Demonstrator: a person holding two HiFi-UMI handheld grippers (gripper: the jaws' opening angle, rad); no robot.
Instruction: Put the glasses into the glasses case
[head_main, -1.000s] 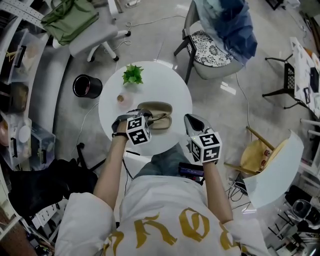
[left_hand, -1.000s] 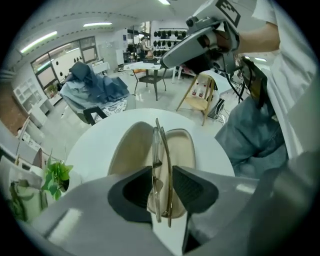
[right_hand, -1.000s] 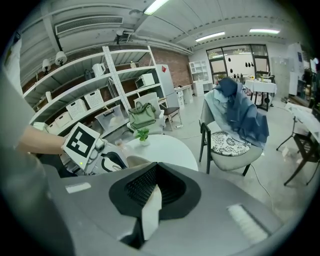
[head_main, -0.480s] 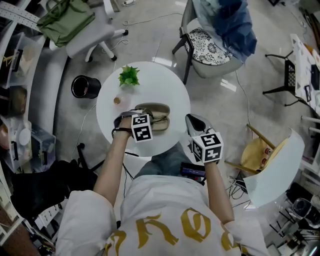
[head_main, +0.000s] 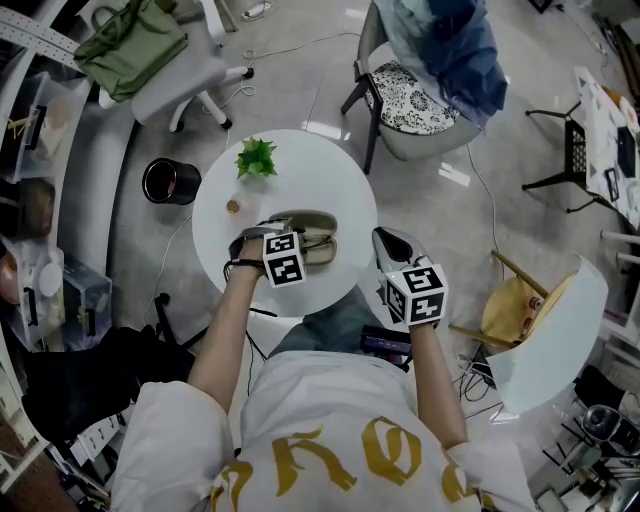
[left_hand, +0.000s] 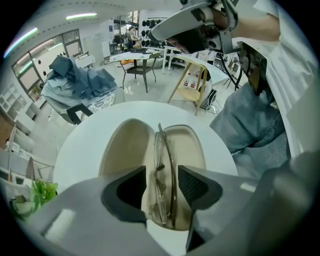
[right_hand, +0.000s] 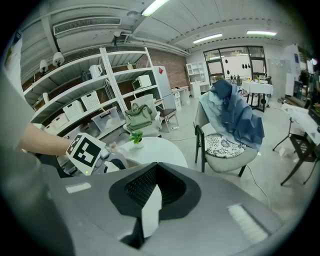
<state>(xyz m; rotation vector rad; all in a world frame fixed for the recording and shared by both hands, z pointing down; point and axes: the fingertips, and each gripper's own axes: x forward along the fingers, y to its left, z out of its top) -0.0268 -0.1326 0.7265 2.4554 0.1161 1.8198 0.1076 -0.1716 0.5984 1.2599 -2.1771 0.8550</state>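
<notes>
Looking at a round white table (left_hand: 80, 145) with an open glasses case (left_hand: 125, 145) on it, cream lining facing up. Got the folded glasses (left_hand: 168, 160) sitting in there already, up on edge right by the hinge line, more on the right-hand half.

Key bit: straddled by the left gripper (left_hand: 162, 184), jaws apart, one either side of the near end of the frame. Seems like a small gap on both sides, so not pinching anything. Long axis of the glasses running straight away from the claw, same way as the case, so closing would squeeze across the thin way.

Over on the other side: right gripper (right_hand: 154, 192) with jaws together and nothing between them, parked off the table edge (head_main: 392, 245), well apart from the case (head_main: 305, 235). So clearly the left one nearer.

Guessing only the lid left to deal with. Probably worth laying the frame flat first.
</notes>
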